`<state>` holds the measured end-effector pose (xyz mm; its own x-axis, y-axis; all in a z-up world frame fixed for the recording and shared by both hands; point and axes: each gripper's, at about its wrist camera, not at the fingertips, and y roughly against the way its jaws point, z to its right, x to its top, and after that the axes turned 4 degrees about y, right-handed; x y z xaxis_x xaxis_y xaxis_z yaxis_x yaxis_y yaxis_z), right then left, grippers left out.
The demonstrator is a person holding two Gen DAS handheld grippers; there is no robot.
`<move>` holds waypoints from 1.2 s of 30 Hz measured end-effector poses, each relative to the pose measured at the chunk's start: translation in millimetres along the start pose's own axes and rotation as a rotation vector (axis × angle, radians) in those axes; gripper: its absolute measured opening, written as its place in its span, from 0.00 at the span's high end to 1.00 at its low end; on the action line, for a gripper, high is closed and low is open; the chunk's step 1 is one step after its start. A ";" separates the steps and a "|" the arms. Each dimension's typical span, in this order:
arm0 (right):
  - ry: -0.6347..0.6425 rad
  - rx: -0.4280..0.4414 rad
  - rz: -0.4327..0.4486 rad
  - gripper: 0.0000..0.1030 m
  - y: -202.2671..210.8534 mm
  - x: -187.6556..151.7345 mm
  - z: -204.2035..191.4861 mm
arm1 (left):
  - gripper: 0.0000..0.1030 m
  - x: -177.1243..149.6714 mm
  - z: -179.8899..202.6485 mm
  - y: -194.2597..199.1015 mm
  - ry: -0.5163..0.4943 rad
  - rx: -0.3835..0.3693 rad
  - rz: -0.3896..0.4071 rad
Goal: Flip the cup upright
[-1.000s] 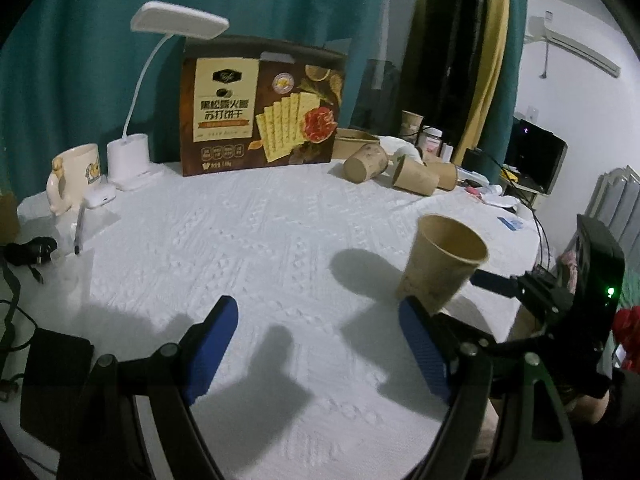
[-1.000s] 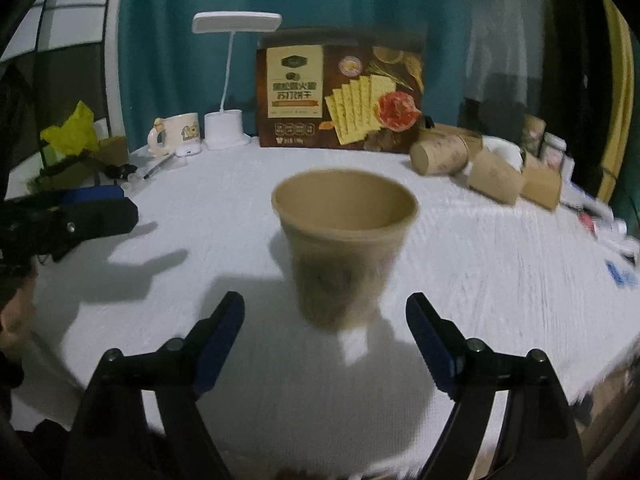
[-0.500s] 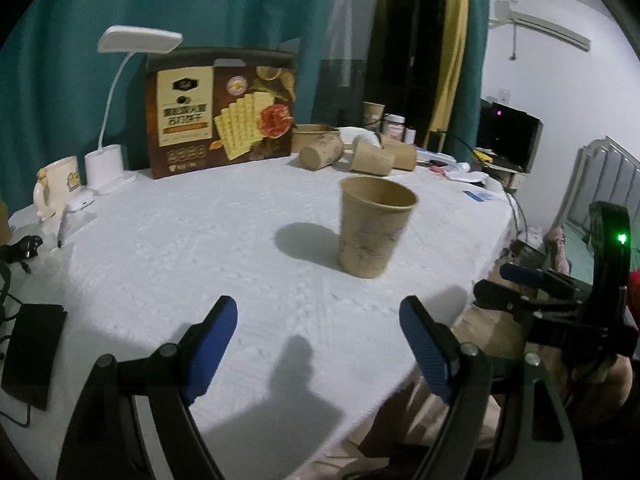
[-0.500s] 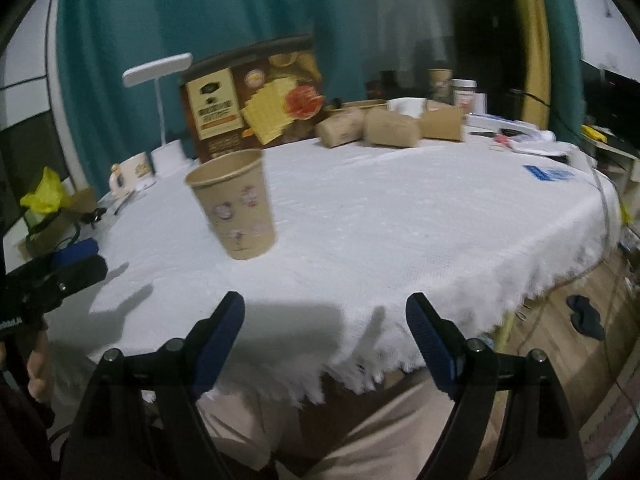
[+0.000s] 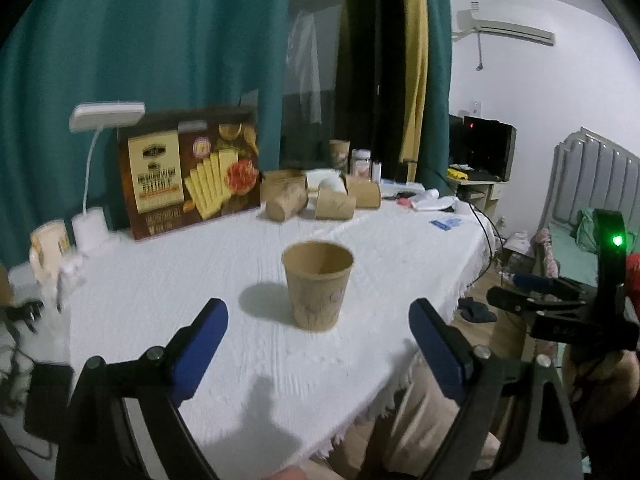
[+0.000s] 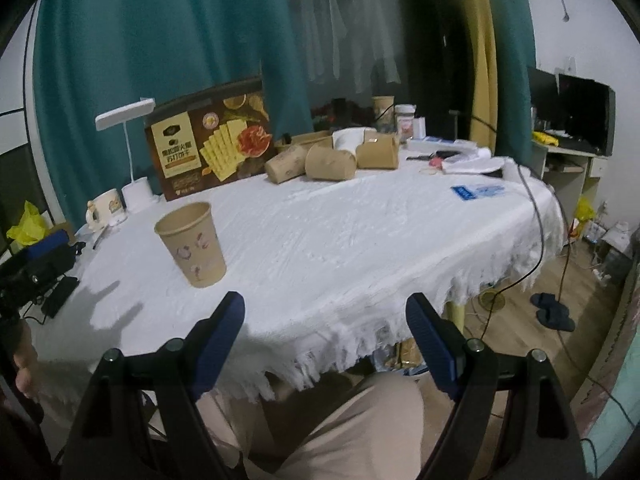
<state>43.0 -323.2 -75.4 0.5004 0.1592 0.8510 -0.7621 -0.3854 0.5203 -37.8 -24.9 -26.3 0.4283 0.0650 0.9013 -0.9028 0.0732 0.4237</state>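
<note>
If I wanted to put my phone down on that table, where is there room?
The white tablecloth lies bare between the upright paper cup and the blue card. The back is crowded: tipped cups, cracker box, lamp.

We see bare white cloth all round the upright paper cup point(image 5: 319, 285), so there's room on every side of it; both tongs, left point(image 5: 319, 349) & right point(image 6: 325, 334), gape wide w/ nothing between them. Far edge of the bench point(image 6: 360, 236) is blocked: cracker box point(image 6: 210, 142), lamp point(image 6: 132, 152), mug point(image 6: 105, 208), three tipped cups point(image 6: 332, 163).
</note>
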 end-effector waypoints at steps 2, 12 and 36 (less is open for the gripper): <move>0.006 -0.008 0.011 0.21 8.0 5.8 1.2 | 0.10 6.4 5.7 4.7 -0.019 0.004 0.023; 0.031 -0.027 0.122 0.21 53.0 43.5 -5.1 | 0.10 43.9 16.8 28.8 -0.048 0.005 0.135; 0.101 -0.003 0.331 0.17 124.8 85.0 -54.3 | 0.00 65.3 -1.6 86.9 -0.026 0.037 0.331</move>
<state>-31.9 -308.4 65.8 0.1826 0.1146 0.9765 -0.8776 -0.4288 0.2145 -88.2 -12.7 69.2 0.1109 0.0540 0.9924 -0.9938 0.0161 0.1102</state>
